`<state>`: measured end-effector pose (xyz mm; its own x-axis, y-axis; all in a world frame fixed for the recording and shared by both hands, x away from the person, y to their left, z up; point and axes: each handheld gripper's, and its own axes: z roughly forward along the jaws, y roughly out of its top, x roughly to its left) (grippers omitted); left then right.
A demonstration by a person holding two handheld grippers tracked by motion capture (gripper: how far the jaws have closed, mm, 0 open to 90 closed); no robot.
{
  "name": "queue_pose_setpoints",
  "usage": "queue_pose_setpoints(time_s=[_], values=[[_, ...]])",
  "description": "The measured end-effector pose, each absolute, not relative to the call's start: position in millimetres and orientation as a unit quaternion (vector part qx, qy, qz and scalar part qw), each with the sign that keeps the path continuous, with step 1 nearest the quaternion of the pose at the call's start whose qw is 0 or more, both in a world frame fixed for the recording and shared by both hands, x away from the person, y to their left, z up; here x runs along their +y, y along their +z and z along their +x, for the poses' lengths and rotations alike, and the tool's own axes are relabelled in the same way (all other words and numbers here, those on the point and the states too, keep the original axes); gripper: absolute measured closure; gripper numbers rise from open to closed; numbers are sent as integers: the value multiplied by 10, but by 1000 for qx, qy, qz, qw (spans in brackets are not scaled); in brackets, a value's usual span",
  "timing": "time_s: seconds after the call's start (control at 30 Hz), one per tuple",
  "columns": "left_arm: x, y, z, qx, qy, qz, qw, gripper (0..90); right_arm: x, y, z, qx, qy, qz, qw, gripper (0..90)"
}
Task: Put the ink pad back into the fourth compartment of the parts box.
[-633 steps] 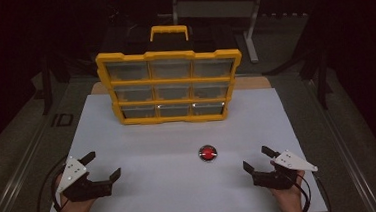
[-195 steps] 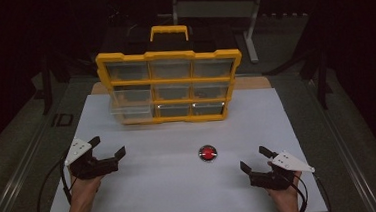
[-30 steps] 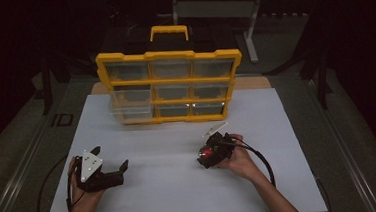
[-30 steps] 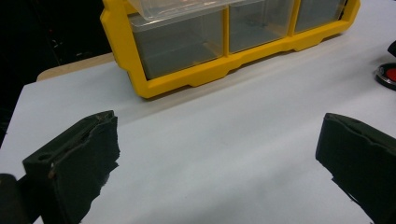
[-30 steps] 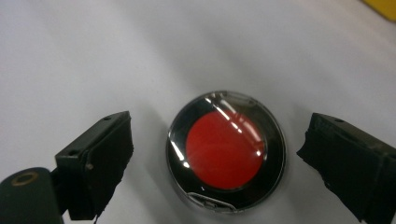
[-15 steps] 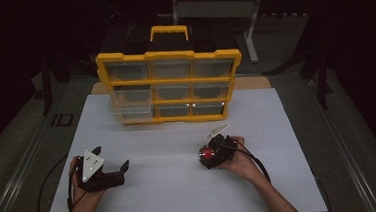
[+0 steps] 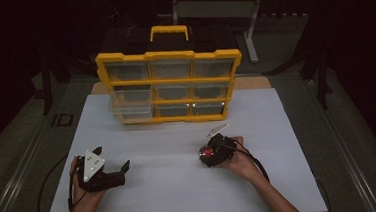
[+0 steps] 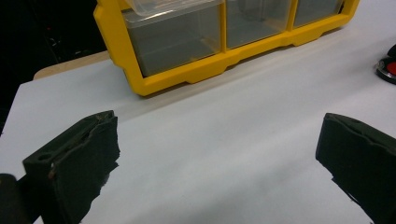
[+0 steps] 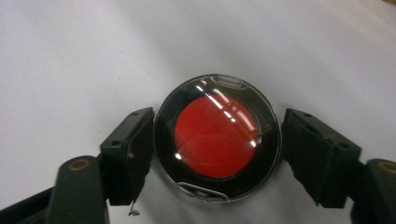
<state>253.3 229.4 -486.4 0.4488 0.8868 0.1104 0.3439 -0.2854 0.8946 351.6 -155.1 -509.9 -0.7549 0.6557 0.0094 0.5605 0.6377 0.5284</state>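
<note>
A round black disc with a red centre (image 9: pixel 217 137) lies flat on the white table sheet (image 7: pixel 182 196), right of the middle. My right gripper (image 9: pixel 217 149) points down over the disc with one jaw on each side. Its jaws have just been closing on the disc; the left pad (image 9: pixel 133 149) meets the rim and a sliver of gap shows at the right pad (image 9: pixel 313 154). In the high view the right gripper (image 7: pixel 213 153) covers most of the disc (image 7: pixel 207 153). My left gripper (image 7: pixel 118 175) rests at the front left, open and with nothing between its jaws (image 8: pixel 219 158).
A yellow drawer organizer (image 7: pixel 169 84) with clear drawers stands upright at the back of the sheet; its lower left drawer (image 7: pixel 126 111) sticks out a little. The left gripper view shows that organizer (image 8: pixel 135 70) ahead and the disc (image 8: pixel 387 70) at the far right.
Since several seconds ago the right hand has come from the front right to the disc. Over the last second both hands stay put.
</note>
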Motion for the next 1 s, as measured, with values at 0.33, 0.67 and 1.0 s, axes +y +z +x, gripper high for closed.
queue_pose_setpoints(time_s=[0.33, 0.67, 1.0], values=[[2291, -4866, 2533, 417, 317, 737, 426, 1, -1523, -5080, 3521, 903, 247, 340, 92, 294], [2290, -4866, 2534, 417, 317, 737, 427, 1, -1518, -5023, 3505, 902, 250, 341, 88, 294], [2290, -4865, 2533, 417, 317, 737, 427, 1, -1502, -4876, 3482, 902, 255, 337, 84, 294]])
